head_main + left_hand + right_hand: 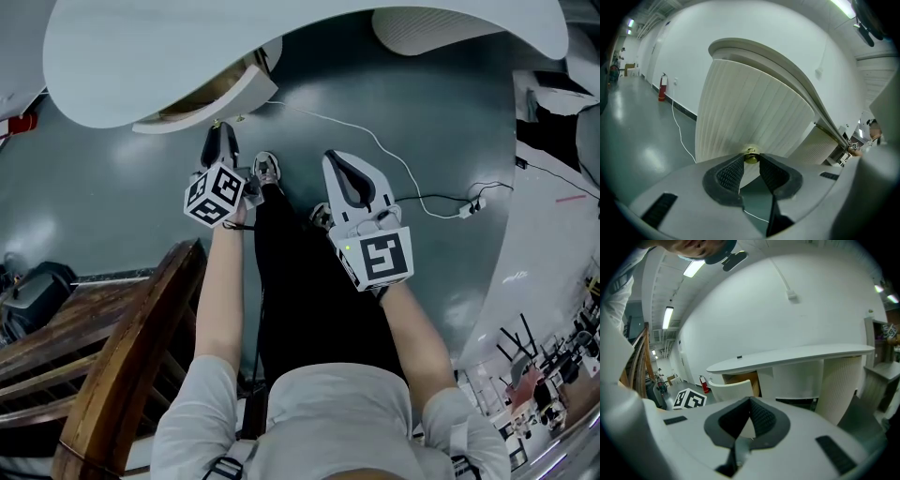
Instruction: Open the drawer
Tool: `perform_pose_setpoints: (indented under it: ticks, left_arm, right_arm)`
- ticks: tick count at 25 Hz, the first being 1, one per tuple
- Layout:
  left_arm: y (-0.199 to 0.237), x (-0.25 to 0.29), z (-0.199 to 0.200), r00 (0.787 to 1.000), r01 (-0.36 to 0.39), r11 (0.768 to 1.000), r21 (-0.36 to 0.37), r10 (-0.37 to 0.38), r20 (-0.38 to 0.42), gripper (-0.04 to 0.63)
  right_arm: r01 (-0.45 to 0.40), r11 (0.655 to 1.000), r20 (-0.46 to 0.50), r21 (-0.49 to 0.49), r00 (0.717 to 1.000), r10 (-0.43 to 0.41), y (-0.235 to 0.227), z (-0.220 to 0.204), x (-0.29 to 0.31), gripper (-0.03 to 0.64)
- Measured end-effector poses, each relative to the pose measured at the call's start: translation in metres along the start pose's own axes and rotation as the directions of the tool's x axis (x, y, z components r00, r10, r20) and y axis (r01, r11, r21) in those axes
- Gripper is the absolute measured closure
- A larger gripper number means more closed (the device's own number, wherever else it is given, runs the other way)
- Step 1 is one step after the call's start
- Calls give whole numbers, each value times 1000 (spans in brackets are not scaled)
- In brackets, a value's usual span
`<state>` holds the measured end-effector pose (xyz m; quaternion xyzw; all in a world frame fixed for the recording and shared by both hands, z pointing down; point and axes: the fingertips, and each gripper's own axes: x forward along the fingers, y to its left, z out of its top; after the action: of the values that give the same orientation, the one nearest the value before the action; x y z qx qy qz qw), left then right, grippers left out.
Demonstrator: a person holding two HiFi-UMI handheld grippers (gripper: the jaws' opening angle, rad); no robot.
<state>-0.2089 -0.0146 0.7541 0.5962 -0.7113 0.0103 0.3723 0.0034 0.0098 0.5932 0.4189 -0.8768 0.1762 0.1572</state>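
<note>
Grey-shirted shoulders [309,412] fill the bottom of the head view, with a wooden frame [122,356] just to the person's left. Both forearms reach forward over the dark floor [112,206]. Nearer in, the right gripper [342,173] hangs over the person's legs with its jaws pressed together at the tips on nothing. It looks parked clear of the work, since one hand is enough for this job. Further out, the left gripper [222,136] points down and forward, pinching the small brass knob [750,156] between its pad tips. That is the only handle on the ribbed curved front, so the grip is taken there. The drawer [211,98] sits under the left end of the curved white desk [281,37]. It already stands partly out, with its wooden inside showing behind the front. The opening seems well under way, with perhaps more travel left. A thin white cable [375,150] trails across the floor beyond the grippers.
</note>
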Motion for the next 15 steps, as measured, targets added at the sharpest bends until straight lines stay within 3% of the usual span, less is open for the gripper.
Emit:
perform_pose_setpoints:
  ticks: [15]
  left_arm:
    - [-1, -22, -20, 1000, 19, 1000, 2, -19, -16, 488]
  right_arm:
    - [-28, 1000, -14, -13, 1000, 27, 28, -10, -2, 603]
